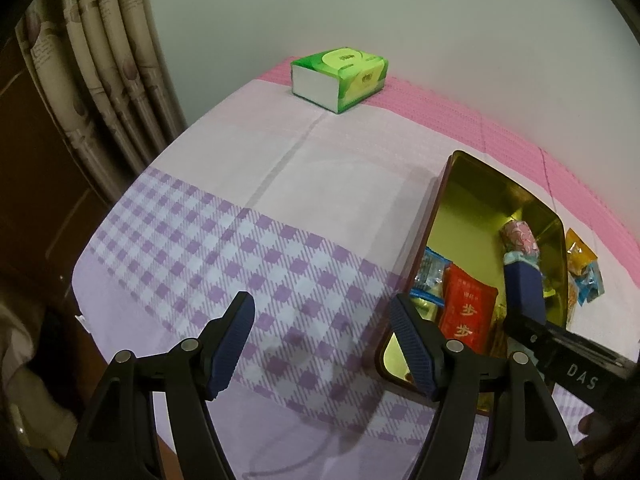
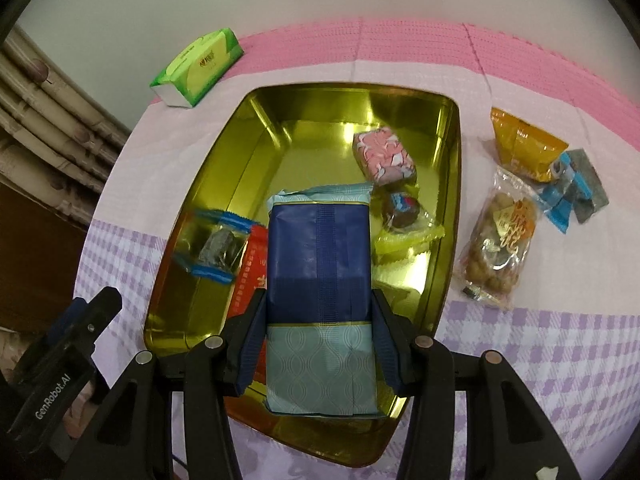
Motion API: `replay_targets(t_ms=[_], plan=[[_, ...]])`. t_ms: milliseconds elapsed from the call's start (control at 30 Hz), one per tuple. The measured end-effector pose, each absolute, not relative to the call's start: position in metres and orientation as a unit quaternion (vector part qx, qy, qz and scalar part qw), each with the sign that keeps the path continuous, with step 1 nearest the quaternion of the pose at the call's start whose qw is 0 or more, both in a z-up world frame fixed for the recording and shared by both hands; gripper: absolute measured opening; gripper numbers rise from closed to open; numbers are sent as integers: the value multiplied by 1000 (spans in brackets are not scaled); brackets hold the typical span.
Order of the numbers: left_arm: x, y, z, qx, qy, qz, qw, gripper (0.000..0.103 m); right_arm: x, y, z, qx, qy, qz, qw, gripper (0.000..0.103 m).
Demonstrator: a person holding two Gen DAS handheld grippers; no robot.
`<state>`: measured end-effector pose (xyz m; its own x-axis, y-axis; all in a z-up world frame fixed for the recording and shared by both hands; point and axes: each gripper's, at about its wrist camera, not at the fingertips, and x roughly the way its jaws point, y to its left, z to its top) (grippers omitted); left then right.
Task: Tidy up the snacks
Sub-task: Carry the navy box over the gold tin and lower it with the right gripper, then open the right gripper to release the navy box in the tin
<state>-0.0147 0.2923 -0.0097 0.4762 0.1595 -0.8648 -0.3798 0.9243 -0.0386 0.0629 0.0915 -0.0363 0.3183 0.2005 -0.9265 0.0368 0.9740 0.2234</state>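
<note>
A gold tin tray (image 2: 224,152) sits on the checked tablecloth. My right gripper (image 2: 320,312) is shut on a blue and pale-blue packet (image 2: 318,248), held over the tray. Inside the tray lie a pink patterned packet (image 2: 384,154), a red packet (image 2: 250,276), a clear blue-edged wrapper (image 2: 214,246) and a round snack in clear wrap (image 2: 402,210). In the left wrist view the tray (image 1: 460,184) is at the right, with the blue packet (image 1: 522,284) above it. My left gripper (image 1: 322,318) stands open over bare cloth, left of the tray.
Right of the tray lie an orange packet (image 2: 524,144), a clear bag of round snacks (image 2: 500,240) and a blue-and-grey wrapper (image 2: 572,188). A green tissue pack (image 1: 340,78) sits at the far table edge. Curtains (image 1: 100,60) hang at the left.
</note>
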Motion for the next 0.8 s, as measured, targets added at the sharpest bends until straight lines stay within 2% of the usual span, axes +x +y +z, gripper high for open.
replay_targets(t_ms=[800], plan=[[-13, 294, -14, -115, 493, 164, 847, 71, 62, 96, -47, 24, 590, 21, 807, 47]])
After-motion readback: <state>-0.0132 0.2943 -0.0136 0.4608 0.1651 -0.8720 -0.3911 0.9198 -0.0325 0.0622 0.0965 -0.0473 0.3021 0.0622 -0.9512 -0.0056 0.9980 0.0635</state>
